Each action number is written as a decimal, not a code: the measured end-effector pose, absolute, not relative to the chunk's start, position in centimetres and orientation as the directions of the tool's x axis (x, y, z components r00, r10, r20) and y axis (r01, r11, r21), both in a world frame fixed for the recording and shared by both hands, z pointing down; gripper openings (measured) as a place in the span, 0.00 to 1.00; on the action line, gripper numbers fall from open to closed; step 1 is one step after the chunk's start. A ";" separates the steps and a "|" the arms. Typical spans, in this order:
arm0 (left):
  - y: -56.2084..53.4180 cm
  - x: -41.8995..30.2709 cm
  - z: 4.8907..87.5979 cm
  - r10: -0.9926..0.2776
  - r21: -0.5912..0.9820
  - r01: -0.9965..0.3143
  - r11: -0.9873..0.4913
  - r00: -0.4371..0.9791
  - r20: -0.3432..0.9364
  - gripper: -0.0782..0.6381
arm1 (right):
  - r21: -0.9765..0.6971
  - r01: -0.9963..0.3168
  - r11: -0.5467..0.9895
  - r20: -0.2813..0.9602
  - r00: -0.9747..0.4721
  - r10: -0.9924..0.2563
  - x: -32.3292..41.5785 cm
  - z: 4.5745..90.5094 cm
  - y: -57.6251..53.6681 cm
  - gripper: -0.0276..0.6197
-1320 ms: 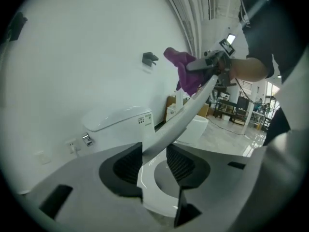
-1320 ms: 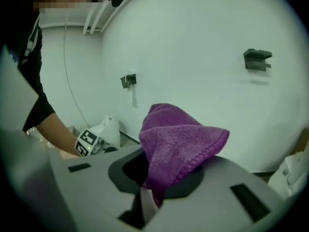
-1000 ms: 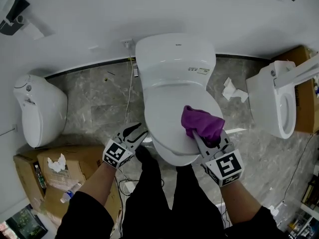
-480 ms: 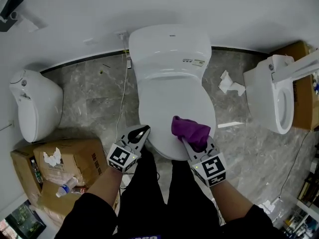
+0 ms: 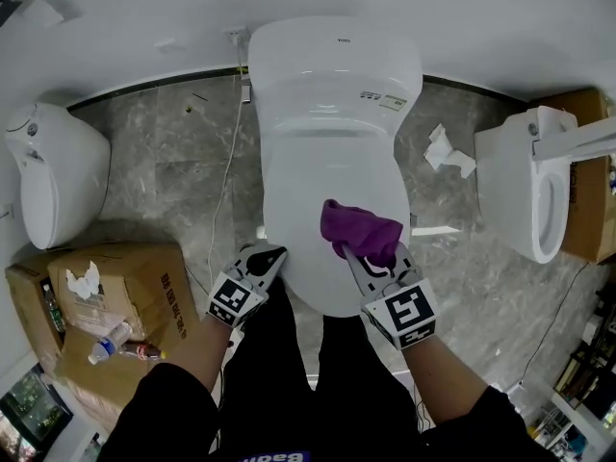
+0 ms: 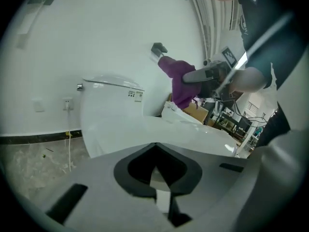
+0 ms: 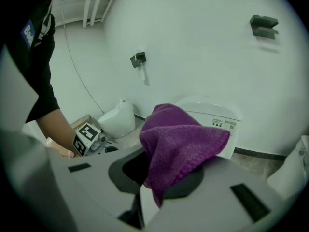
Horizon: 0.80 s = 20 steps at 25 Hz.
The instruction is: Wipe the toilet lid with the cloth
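We're looking at a white toilet (image 5: 332,65) filling the centre of the head view, with its closed toilet lid (image 5: 318,176) running down toward the lower middle. That's the surface we're judging as being wiped. Two other toilets are standing well apart, one at the left edge (image 5: 53,186) and one at the right edge (image 5: 520,191). A cardboard box (image 5: 125,292) is sitting lower left. The purple cloth (image 5: 361,231) is lying on the lid's front right part, bunched up because the right gripper (image 5: 358,254) is pinching it. In the right gripper view the jaws are clamping a fold of the cloth (image 7: 181,149) and the rest is flopping over the tips, likely so the fabric, not the plastic, is meeting the lid. The left gripper (image 5: 269,255) is sitting just beside the lid's front left rim with its jaws closed on nothing. We're guessing it's parked there out of the wiping path. A plastic bottle (image 5: 108,343) is lying by the box, and tissue (image 5: 448,152) is lying on the floor at right.
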<state>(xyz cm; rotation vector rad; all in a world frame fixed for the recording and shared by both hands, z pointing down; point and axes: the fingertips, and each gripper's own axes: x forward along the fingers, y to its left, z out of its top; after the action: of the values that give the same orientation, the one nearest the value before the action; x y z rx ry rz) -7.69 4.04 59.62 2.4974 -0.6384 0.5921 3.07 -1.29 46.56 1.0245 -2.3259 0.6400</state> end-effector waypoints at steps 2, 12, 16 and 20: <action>4.4 -7.6 60.1 -0.326 0.347 -0.536 -0.770 0.797 0.509 0.13 | -0.207 -0.761 0.615 0.629 -0.585 -0.512 2.3 47.9 -2.1 0.13; 5.9 -7.3 61.9 -0.313 0.323 -0.512 -0.796 0.805 0.504 0.13 | -0.171 -0.744 0.646 0.683 -0.562 -0.466 -2.5 55.7 -8.5 0.13; 6.1 -7.2 62.3 -0.318 0.336 -0.512 -0.791 0.812 0.490 0.13 | -0.163 -0.746 0.646 0.725 -0.534 -0.435 -4.1 60.2 -11.7 0.13; 5.9 -7.1 61.8 -0.340 0.359 -0.533 -0.766 0.810 0.478 0.13 | -0.152 -0.742 0.652 0.748 -0.518 -0.415 -6.5 63.0 -14.2 0.13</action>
<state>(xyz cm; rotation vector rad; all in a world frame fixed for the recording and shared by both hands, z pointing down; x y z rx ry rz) -7.13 5.93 61.82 2.5077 -0.6477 0.5363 -6.55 -14.19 63.03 0.8934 -2.1743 0.6073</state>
